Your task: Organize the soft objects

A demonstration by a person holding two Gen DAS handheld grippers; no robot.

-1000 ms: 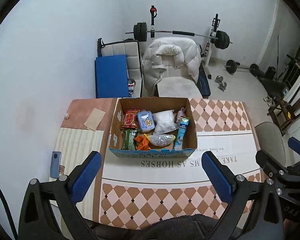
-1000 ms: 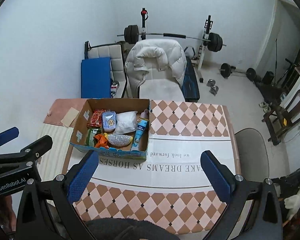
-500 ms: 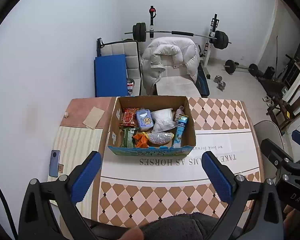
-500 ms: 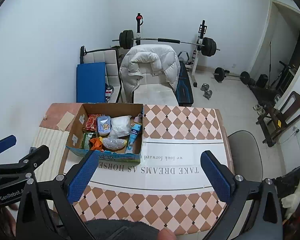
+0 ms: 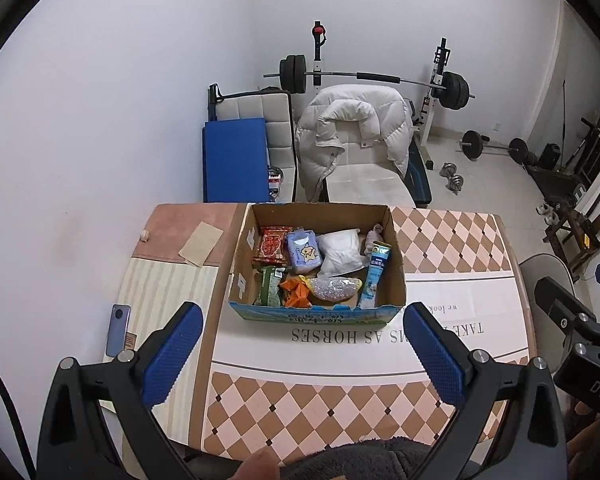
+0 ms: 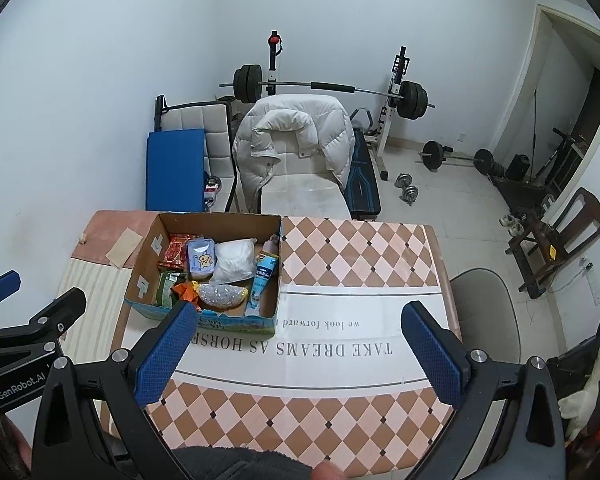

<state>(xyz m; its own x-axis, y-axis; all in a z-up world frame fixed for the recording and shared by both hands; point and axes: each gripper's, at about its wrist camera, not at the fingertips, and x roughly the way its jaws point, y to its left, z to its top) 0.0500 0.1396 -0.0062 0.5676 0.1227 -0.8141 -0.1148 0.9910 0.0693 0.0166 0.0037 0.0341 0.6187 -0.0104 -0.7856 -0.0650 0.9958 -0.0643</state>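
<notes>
An open brown corrugated cardboard box with a blue printed front (image 5: 316, 314) sits on the surface (image 5: 452, 240), which is draped in a smooth cloth of tan and pink diamonds with a white lettered band. Packed inside are soft goods: a crinkly red snack packet (image 5: 272, 245), a pale blue tissue pack with a cartoon animal (image 5: 303, 251), a puffy white plastic bag (image 5: 342, 250), a green packet (image 5: 270, 286), a crumpled orange wrapper (image 5: 296, 292), a glittery silver pouch (image 5: 334, 289) and a slim blue-and-white tube (image 5: 374, 276) leaning against the right wall. A pinkish item at the back corner is possibly cloth. The left tongs (image 5: 302, 354) and right tongs (image 6: 298, 354), with textured blue pads, are both spread wide and hold nothing, above the near edge.
</notes>
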